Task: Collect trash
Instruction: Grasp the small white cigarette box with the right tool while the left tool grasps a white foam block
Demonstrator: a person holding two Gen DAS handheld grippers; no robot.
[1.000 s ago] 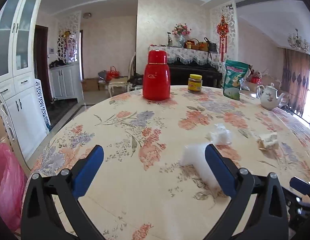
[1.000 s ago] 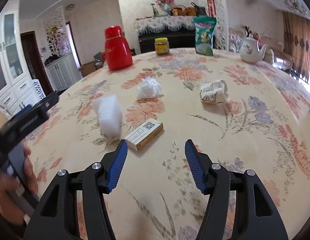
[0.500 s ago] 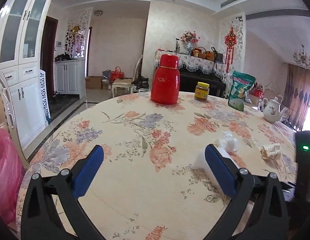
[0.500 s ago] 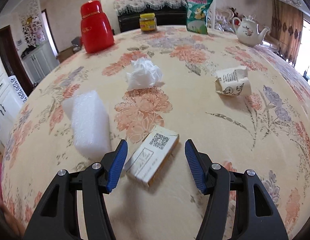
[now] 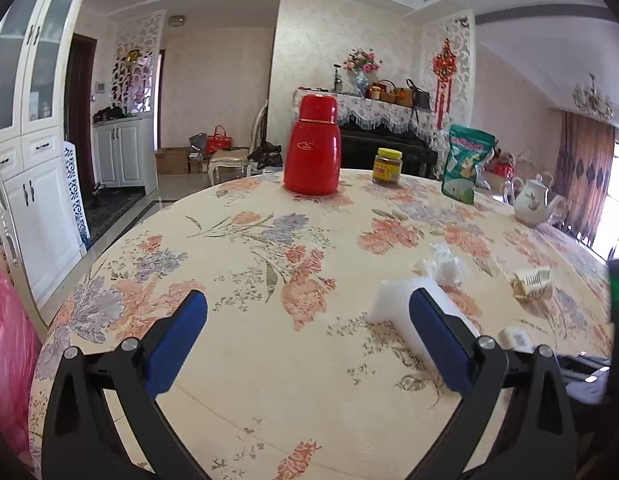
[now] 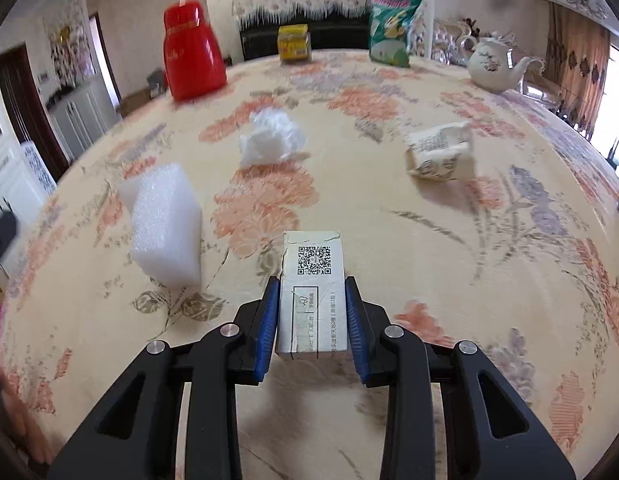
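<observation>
My right gripper is shut on a small white carton with a QR code that lies on the floral table; its blue pads press both long sides. A white foam block lies to its left, a crumpled white tissue farther back, and a crumpled printed paper carton at the right. My left gripper is open and empty above the table's near left part. In the left wrist view the foam block is partly behind the right finger, with the tissue and the crumpled carton beyond.
A red thermos, a yellow-lidded jar, a green snack bag and a white teapot stand at the table's far side. A pink bag hangs beyond the table's left edge. White cabinets line the left wall.
My right gripper has moved forward around the QR-code carton and closed on it. The left gripper has drawn back and risen a little, still open.
</observation>
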